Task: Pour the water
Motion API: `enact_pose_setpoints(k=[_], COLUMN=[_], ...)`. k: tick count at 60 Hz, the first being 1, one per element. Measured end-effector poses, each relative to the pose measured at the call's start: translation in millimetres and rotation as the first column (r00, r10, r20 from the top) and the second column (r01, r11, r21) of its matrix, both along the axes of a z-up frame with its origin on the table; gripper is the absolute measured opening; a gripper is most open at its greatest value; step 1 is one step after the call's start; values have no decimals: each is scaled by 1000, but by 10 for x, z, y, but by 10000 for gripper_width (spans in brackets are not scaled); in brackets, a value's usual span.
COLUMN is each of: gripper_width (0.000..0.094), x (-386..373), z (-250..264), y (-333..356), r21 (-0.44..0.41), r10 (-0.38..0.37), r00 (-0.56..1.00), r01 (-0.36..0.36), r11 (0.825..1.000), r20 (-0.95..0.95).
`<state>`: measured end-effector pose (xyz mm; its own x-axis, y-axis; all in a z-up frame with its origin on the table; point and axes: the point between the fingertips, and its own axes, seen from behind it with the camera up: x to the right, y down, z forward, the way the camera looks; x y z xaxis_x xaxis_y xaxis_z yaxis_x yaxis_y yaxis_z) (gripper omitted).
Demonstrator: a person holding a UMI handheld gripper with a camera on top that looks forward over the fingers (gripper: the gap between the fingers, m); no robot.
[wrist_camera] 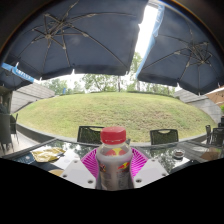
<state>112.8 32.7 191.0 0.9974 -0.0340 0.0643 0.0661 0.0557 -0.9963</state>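
The gripper fingers seemingly clamp the capped bottle mid-body, likely light, smooth plastic that could slip.

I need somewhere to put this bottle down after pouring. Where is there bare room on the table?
The gripper holds the red-capped bottle between its pads. The glass table looks barest just left of the bottle, between it and the yellowish item. Right of the bottle, toward the round dark object, it looks more crowded. The chairs border the far edge.
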Motion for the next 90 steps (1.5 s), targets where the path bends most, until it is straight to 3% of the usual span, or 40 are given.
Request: enact_pose_setpoints(k=[3,12,14,26,34,39,41,50,57,77,90], gripper_width=[361,360,360,363,543,854,821,833,831,841,840], x=[25,165,189,206,143,119,137,139,-70,-796,-881], z=[-362,-735,-648,-733,-776,-834,-807,-648,-576,-773,-834], y=[90,111,69,112,93,4,-55,-531,-1104,-2079,-2148], r21=[-50,-131,-102,-134,-166,-213,-213,-208,-190,-220,-235], r10=[5,11,16,42,71,95,90,64,109,275,296], r00=[1000,998,997,993,994,995,995,996,993,961,955], r01=[-5,-18,-23,-57,-85,-102,-98,-74,-117,-261,-279], r11=[999,991,995,989,982,972,972,975,975,940,931], r20=[4,-55,-72,-112,-89,-42,-45,-57,-54,31,39])
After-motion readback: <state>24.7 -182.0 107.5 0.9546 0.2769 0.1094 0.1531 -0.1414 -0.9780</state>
